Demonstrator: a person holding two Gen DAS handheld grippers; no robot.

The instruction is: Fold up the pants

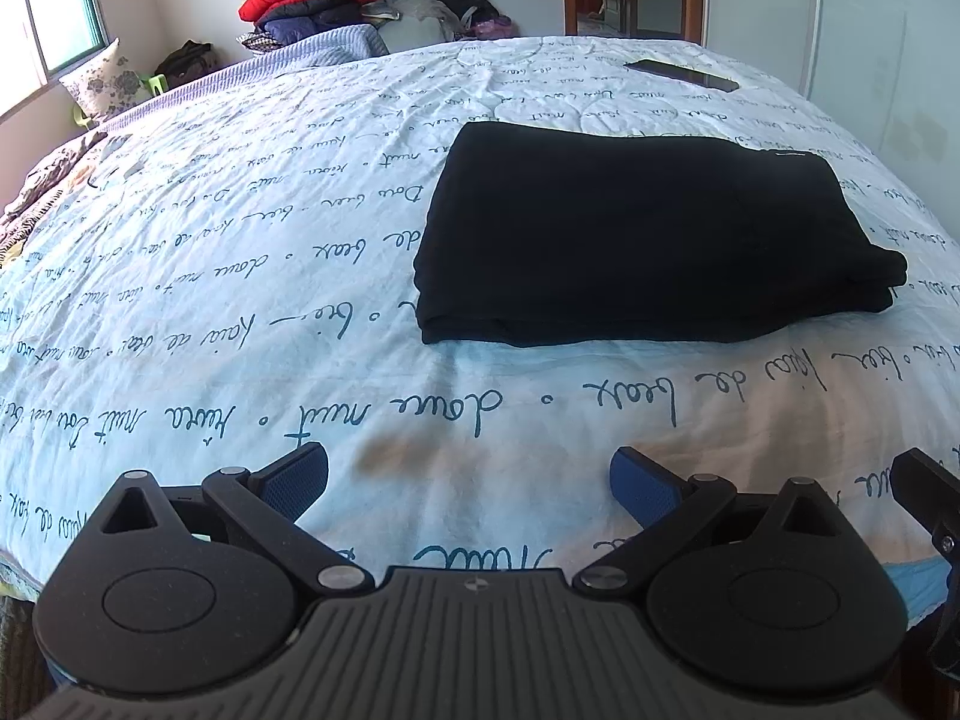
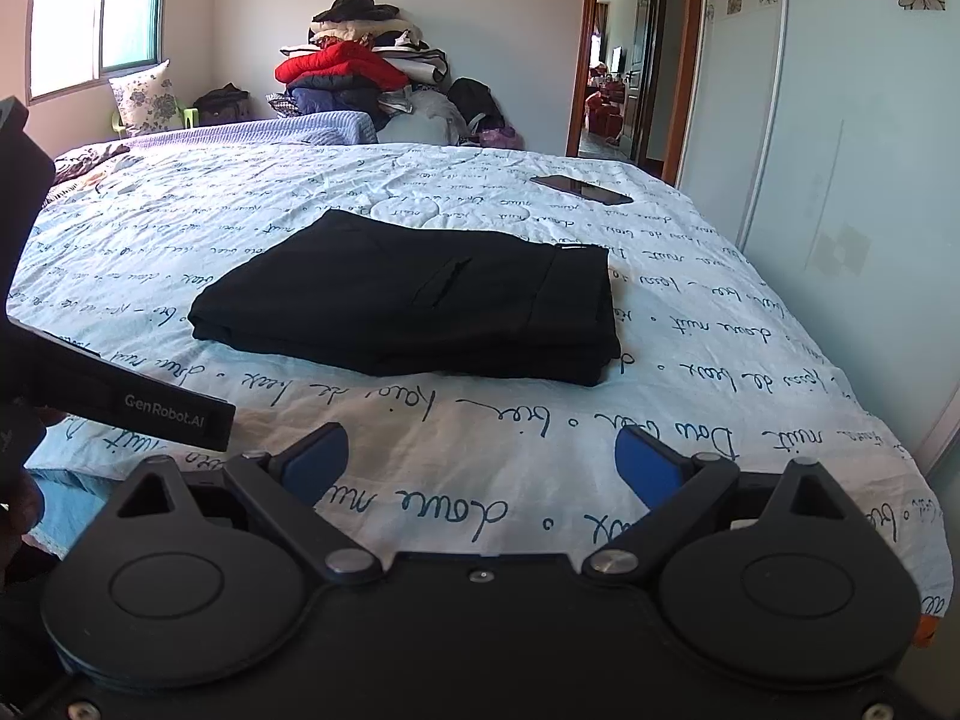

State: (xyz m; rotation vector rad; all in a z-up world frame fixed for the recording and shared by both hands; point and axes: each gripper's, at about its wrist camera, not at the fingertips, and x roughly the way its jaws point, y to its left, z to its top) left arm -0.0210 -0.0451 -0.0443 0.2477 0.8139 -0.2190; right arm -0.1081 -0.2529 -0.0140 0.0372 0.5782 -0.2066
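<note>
I see the black cloth pants (image 1: 654,234) folded into a flat stack on the script-printed white bed quilt (image 1: 240,252), long axis running left-right, ahead of my wide-open, empty left tongs (image 1: 468,486) and right tongs (image 2: 480,465), which look nearer.

both wrist views face across the bed (image 1: 180,276), sharing it.

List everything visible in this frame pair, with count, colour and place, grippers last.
pants: one, black, folded, middle of bed
bedspread: one, white with blue writing, covers bed
phone: one, dark, far right side of bed
clothes pile: one, red, dark and white, against far wall
pillow: one, floral, under window
left gripper: one, black with blue pads, open, empty
right gripper: one, black with blue pads, open, empty
</note>
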